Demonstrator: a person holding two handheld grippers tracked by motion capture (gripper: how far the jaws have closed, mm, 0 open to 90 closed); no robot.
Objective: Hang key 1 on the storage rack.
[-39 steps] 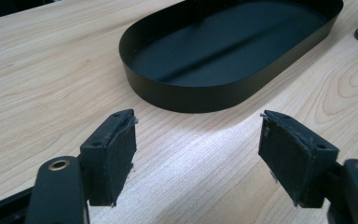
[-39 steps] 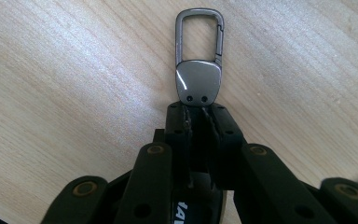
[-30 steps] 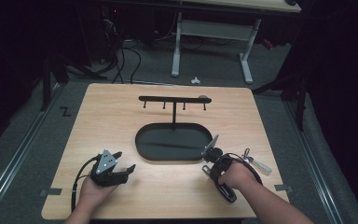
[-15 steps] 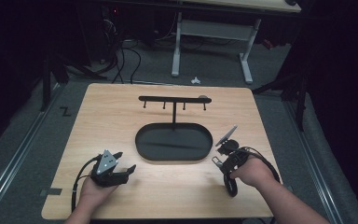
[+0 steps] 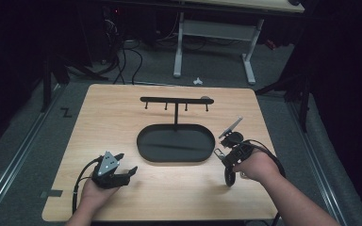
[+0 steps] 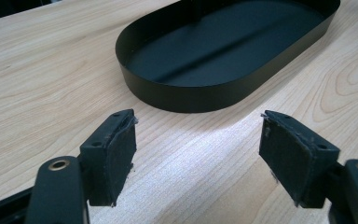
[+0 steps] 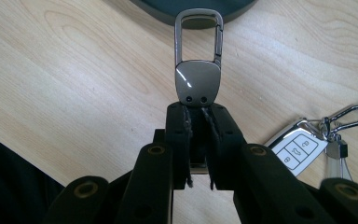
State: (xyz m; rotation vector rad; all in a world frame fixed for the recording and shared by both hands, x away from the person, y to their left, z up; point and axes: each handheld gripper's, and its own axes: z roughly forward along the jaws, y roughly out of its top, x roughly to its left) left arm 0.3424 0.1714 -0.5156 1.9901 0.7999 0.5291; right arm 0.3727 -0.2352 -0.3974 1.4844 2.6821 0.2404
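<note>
Beside the tray, right gripper fingers pinch a keychain; left gripper fingers spread.

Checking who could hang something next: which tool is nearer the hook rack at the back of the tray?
The right. The right tool, shut on a key fob, is raised beside the tray's right end, nearer the rack. The left tool sits open, low on the table in front of the tray.
</note>
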